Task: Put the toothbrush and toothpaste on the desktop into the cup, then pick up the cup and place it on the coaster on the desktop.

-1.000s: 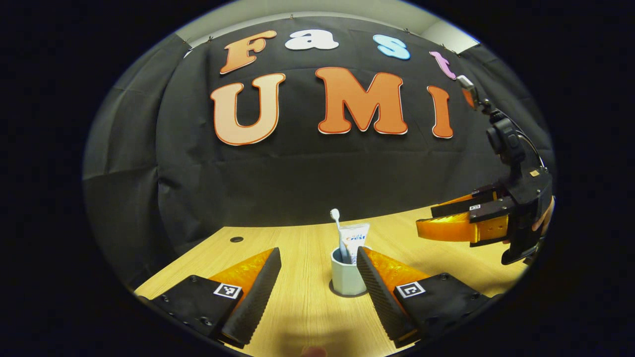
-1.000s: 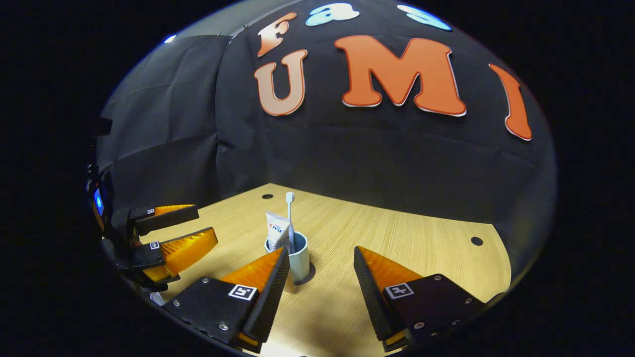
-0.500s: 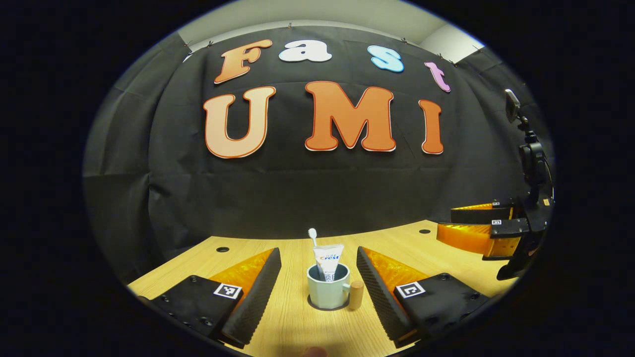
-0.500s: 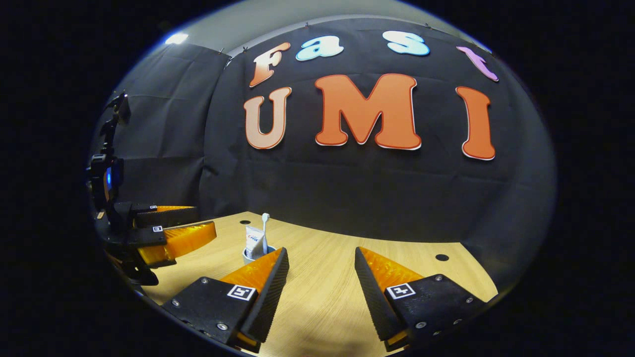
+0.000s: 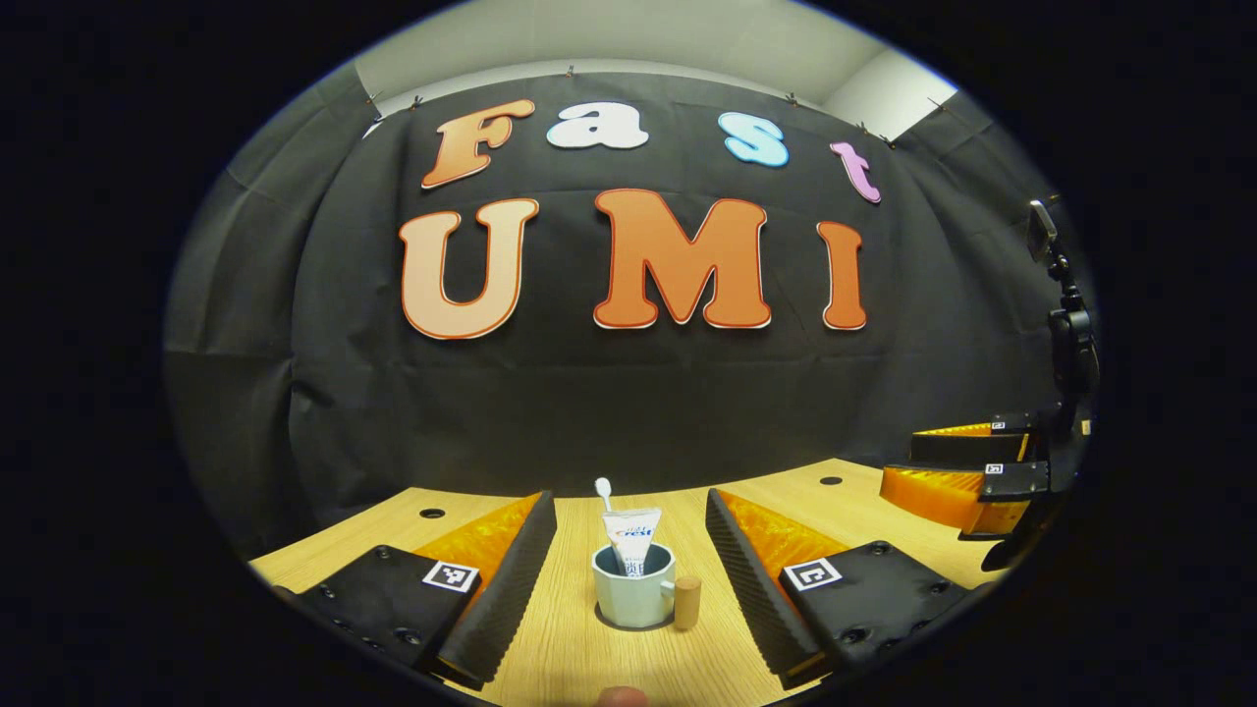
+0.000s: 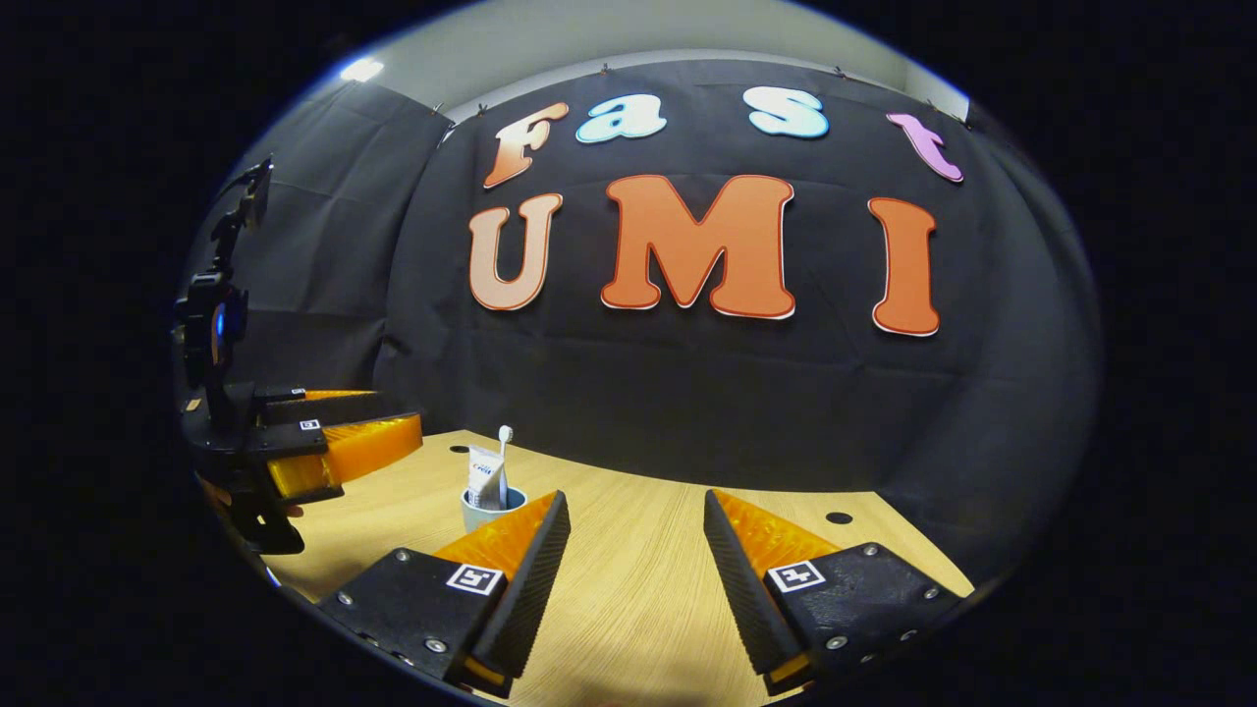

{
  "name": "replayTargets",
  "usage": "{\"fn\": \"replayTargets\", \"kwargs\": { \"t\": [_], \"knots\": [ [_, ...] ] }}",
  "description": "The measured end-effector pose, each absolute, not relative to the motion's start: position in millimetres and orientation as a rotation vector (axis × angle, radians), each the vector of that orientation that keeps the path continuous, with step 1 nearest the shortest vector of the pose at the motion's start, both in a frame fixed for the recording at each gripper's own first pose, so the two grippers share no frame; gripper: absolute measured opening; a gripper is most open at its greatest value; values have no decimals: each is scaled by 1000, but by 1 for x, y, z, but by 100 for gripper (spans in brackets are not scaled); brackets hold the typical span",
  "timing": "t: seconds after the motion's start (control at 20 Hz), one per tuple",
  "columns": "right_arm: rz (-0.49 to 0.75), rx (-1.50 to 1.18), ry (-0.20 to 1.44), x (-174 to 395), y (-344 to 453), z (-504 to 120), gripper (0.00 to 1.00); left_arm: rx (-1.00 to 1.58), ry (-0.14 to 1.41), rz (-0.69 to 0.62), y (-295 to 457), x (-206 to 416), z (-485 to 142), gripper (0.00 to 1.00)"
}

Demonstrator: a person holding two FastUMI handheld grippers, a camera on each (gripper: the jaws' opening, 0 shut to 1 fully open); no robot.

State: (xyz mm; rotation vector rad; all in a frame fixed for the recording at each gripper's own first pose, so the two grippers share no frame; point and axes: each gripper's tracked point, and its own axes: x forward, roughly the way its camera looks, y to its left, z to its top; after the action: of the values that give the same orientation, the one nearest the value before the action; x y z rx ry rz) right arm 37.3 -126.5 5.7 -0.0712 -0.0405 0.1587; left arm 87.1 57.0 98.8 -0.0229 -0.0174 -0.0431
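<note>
So far: both items are loaded, cup looks delivered.
Cup (image 5: 633, 587): stands upright on the desktop (image 5: 589, 658), dead ahead of the left gripper (image 5: 630, 550), between its two fingers but touching neither.
Toothbrush (image 5: 605, 496): in the cup, head up, leaning toward the left finger's side.
Toothpaste (image 5: 631, 535): in the cup, crimped end up, just beside the brush.
Coaster: dark sliver under the cup's base, likely the coaster; too thin to be sure.
Handle (image 5: 686, 601): wooden, points toward the left gripper's right finger.
Left gripper: spread wide, holding nothing.
Right gripper (image 6: 636, 550): spread wide, holding nothing; cup sits ahead past its left finger, well apart.
Done: brush in, paste in, cup set down and free of both claws.
Left: probably nothing, if that sliver is the coaster.
</note>
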Motion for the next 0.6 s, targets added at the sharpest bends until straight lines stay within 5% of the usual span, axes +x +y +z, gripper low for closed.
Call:
{"fn": "replayTargets", "kwargs": {
  "t": [0.2, 0.6],
  "knots": [
    [157, -60, -60, 34, -123, 7, 90, -27, -34, -45, 56, 84, 101, 99],
    [122, -62, -87, 32, -131, 10, 89, -20, -51, -41, 55, 83, 103, 97]
  ]
}}
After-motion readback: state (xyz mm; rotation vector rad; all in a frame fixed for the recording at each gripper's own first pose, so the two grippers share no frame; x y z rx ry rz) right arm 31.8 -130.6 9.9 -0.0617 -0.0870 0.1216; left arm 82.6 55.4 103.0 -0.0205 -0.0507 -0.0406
